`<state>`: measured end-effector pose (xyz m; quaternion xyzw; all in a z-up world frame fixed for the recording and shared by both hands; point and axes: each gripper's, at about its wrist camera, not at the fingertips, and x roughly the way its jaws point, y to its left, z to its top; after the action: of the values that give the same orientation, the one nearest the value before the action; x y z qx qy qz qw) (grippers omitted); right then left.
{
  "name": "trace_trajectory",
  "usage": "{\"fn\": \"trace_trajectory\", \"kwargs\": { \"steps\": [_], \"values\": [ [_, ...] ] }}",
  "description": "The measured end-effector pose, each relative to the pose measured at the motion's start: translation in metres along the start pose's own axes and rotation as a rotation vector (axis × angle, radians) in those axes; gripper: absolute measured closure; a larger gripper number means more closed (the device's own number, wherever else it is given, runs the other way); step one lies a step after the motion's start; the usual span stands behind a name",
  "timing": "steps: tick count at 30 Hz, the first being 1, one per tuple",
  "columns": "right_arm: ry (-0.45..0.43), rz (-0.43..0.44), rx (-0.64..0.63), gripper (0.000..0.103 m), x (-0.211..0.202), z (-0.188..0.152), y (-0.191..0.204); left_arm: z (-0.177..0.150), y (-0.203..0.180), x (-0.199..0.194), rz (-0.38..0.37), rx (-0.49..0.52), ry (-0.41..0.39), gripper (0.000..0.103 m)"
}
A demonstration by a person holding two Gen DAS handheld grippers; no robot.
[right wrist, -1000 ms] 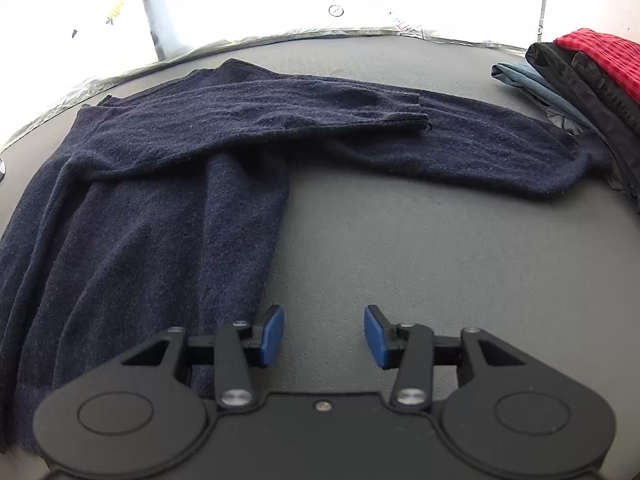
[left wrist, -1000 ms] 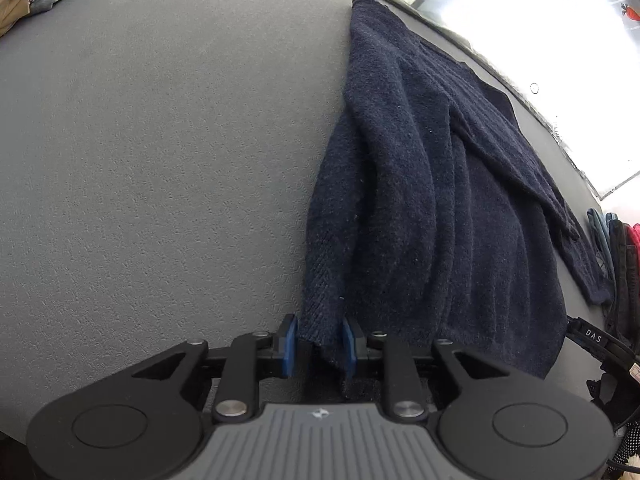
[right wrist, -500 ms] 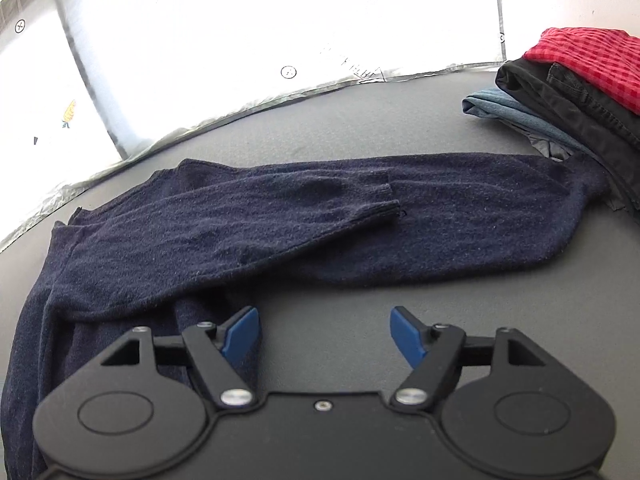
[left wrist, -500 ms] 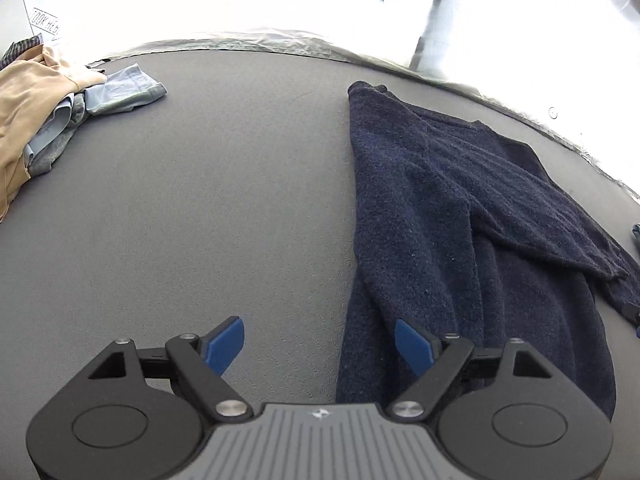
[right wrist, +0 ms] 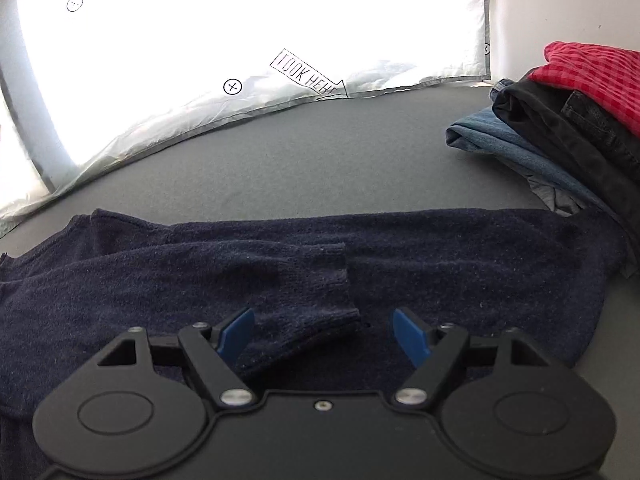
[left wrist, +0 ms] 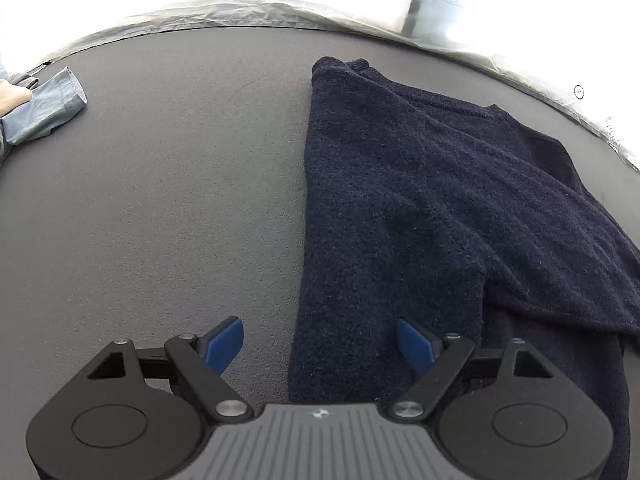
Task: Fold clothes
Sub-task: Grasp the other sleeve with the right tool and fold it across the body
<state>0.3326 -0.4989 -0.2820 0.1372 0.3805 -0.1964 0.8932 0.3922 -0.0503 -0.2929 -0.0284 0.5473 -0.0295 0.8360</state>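
1. Navy knit: a dark blue sweater (left wrist: 420,208) lies flat on the grey textured surface (left wrist: 160,208), filling the right half of the left wrist view, with its straight left edge running away from the camera.
2. One sleeve (right wrist: 240,280) is folded across the body of the sweater (right wrist: 460,256); in the right wrist view its ribbed cuff (right wrist: 340,292) ends just ahead of the right claw (right wrist: 324,334).
3. The left claw (left wrist: 320,346) is spread wide and holds nothing. Its left blue pad (left wrist: 224,344) is over bare surface, and its right blue pad (left wrist: 414,346) is over the sweater's lower edge.
4. The right claw is likewise spread wide and grips nothing. Both its blue pads (right wrist: 238,332) sit over the knit, with the cuff lying between them; I cannot tell if they touch the fabric.
5. A stack of folded clothes (right wrist: 560,132) sits at the right of the right wrist view: pale blue denim at the bottom, black in the middle, red check on top. The far end of the sweater reaches its base.
6. A crumpled light blue garment (left wrist: 44,108) lies at the far left of the left wrist view, well apart from the sweater.
7. A bright white sheet (right wrist: 240,20) with small printed marks and the words "LOOK HERE" borders the far edge of the surface.
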Motion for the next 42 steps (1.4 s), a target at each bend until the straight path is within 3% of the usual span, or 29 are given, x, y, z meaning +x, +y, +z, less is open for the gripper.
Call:
{"fn": "trace_trajectory", "kwargs": {
  "steps": [7, 12, 14, 17, 24, 30, 35, 42],
  "values": [
    [0.016, 0.001, -0.009, 0.028, 0.017, -0.005, 0.002, 0.0, -0.005, 0.014, -0.007, 0.004, 0.039, 0.013],
    [0.008, 0.024, -0.086, 0.05, 0.016, -0.004, 0.012, -0.001, -0.013, 0.019, 0.005, 0.037, 0.053, 0.004],
    [0.005, 0.049, -0.086, 0.073, 0.015, -0.002, 0.014, -0.002, -0.018, 0.021, 0.017, 0.052, 0.053, 0.0],
    [-0.003, 0.072, -0.089, 0.089, 0.011, -0.002, 0.02, -0.002, -0.017, 0.021, 0.014, 0.047, 0.049, 0.0],
    [-0.064, 0.151, -0.11, 0.091, -0.016, 0.001, 0.039, -0.006, -0.013, 0.016, 0.005, 0.022, 0.036, 0.0],
    [-0.125, 0.248, -0.199, 0.091, -0.058, -0.004, 0.07, -0.015, 0.009, 0.0, -0.11, -0.16, 0.08, 0.0],
    [-0.13, 0.375, -0.299, 0.092, -0.098, -0.036, 0.104, -0.053, 0.017, -0.031, -0.092, -0.159, 0.046, 0.0],
    [-0.073, 0.583, -0.537, 0.092, -0.151, -0.099, 0.158, -0.099, 0.03, -0.059, -0.077, -0.14, 0.042, 0.0]
  ]
}}
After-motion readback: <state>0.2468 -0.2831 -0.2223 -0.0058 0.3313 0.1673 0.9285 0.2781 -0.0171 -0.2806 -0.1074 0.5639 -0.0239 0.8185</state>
